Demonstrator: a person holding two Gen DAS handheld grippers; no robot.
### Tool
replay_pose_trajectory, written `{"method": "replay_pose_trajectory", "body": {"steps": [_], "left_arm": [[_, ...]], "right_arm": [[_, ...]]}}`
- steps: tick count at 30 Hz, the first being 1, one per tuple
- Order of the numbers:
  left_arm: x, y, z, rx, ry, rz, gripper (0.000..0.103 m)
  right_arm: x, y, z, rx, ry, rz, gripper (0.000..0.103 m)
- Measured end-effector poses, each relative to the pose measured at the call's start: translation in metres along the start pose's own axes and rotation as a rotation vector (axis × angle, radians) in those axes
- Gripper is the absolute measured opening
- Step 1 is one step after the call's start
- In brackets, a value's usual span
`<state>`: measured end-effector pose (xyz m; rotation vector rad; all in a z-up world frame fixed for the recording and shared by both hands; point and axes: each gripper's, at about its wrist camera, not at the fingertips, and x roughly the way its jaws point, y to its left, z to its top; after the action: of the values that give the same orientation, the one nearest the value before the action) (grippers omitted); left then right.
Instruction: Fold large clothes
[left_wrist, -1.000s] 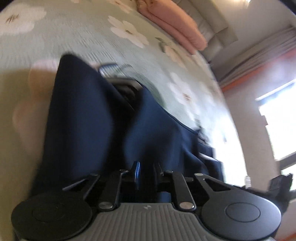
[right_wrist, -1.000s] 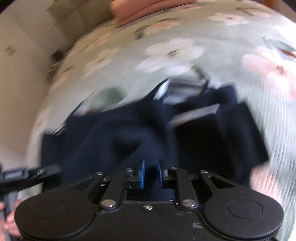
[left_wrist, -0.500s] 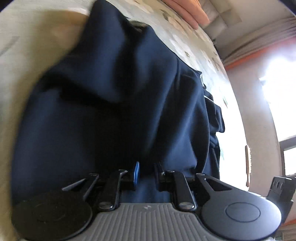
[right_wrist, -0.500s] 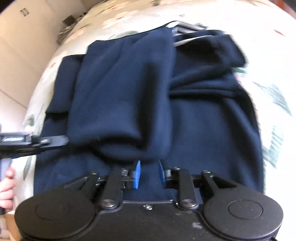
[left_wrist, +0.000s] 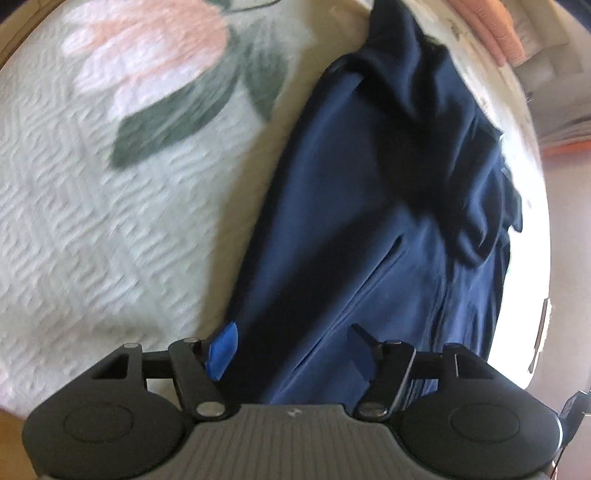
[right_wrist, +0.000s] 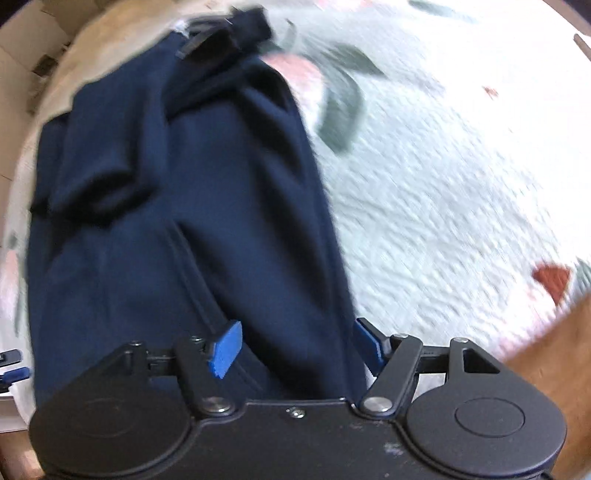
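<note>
Having just opened both jaws, your left gripper (left_wrist: 291, 345) and right gripper (right_wrist: 297, 343) stand wide, empty; navy garment (left_wrist: 388, 221) lies folded lengthwise toward 12 o'clock on bedspread (left_wrist: 92, 221); cross-folds apparently remain.

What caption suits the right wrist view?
Right gripper open, jaws just spread, above a folded navy garment on a floral bedspread.

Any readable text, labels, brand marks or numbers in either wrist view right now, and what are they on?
None can be read.
Navy garment: no label or print shows; a pale patch at its far end in the right wrist view is too blurred to tell.
Floral bedspread: flower and leaf pattern only, no words.
Left gripper: a tiny pale mark on its grey body, too small to read.
Right gripper: plain black, no lettering.
</note>
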<state>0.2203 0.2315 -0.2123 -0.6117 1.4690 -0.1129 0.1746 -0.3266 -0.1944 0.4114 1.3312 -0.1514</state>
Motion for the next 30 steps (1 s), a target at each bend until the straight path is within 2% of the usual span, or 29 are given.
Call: {"method": "replay_pose_trajectory", "body": {"steps": [4, 10, 12, 16, 18, 19, 20, 21, 22, 23, 24, 26, 30], "left_arm": [[0.006, 0.017, -0.016, -0.030, 0.045, 0.041, 0.068], [0.027, 0.029, -0.044, -0.056, 0.173, 0.014, 0.071], [0.037, 0.026, -0.055, -0.055, 0.186, 0.014, 0.072], [0.047, 0.022, -0.061, -0.062, 0.183, -0.018, 0.080], [0.052, 0.017, -0.062, -0.047, 0.179, -0.007, 0.077], [0.052, 0.015, -0.062, -0.036, 0.176, 0.002, 0.072], [0.053, 0.014, -0.063, -0.024, 0.174, 0.014, 0.068], [0.058, 0.009, -0.063, -0.015, 0.172, 0.028, 0.055], [0.057, 0.010, -0.063, -0.006, 0.172, 0.043, 0.039], [0.056, 0.013, -0.063, -0.002, 0.173, 0.042, 0.029], [0.051, 0.019, -0.063, -0.010, 0.173, 0.027, 0.015], [0.048, 0.025, -0.061, -0.033, 0.166, -0.002, 0.014], [0.029, 0.012, -0.052, 0.006, 0.132, -0.061, 0.013]], "right_arm": [[0.012, -0.017, -0.018, 0.012, 0.076, -0.009, 0.081], [0.031, -0.034, -0.049, 0.055, 0.190, 0.015, 0.081], [0.036, -0.037, -0.057, 0.065, 0.214, 0.028, 0.081], [0.046, -0.039, -0.060, 0.075, 0.238, 0.067, 0.081], [0.049, -0.043, -0.061, 0.108, 0.258, 0.107, 0.080], [0.052, -0.045, -0.059, 0.123, 0.274, 0.126, 0.079], [0.053, -0.047, -0.059, 0.138, 0.292, 0.150, 0.069], [0.054, -0.048, -0.061, 0.147, 0.301, 0.171, 0.061], [0.053, -0.047, -0.062, 0.148, 0.296, 0.184, 0.043], [0.052, -0.045, -0.063, 0.141, 0.281, 0.183, 0.026], [0.049, -0.042, -0.063, 0.124, 0.263, 0.189, 0.017], [0.041, -0.038, -0.065, 0.096, 0.240, 0.197, 0.011], [0.009, -0.032, -0.054, 0.073, 0.173, 0.220, 0.009]]}}
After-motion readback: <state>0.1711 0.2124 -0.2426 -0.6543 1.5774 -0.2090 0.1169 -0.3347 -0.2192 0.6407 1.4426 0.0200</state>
